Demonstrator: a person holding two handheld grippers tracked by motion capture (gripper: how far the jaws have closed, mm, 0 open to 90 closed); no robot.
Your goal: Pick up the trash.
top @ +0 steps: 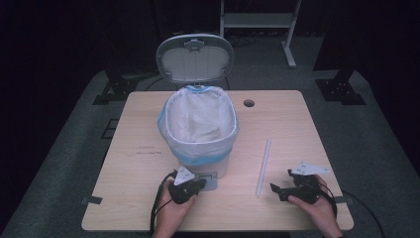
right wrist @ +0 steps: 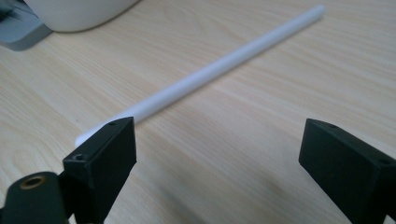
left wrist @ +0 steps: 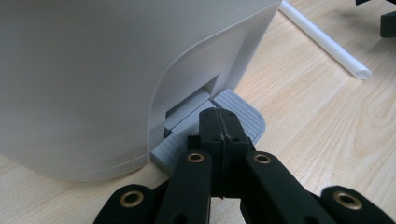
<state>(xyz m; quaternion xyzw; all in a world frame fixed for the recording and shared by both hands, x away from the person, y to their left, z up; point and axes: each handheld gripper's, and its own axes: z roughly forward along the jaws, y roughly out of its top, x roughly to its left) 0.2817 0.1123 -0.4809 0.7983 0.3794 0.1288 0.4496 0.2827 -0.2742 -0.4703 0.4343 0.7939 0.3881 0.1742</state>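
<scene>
Clearly the tube (top: 263, 166) lies toward the surface's (top: 148, 163) right edge, long axis running near-to-far, just left of the right gripper (top: 283, 189), fingers apart, while the left gripper (top: 194, 187), fingers together, presses the bin (top: 198, 126) pedal (left wrist: 238, 114).

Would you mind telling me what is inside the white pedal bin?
A translucent liner bag with a blue edge lines the bin, with crumpled pale material at its bottom. Anything beneath that is hidden.
</scene>
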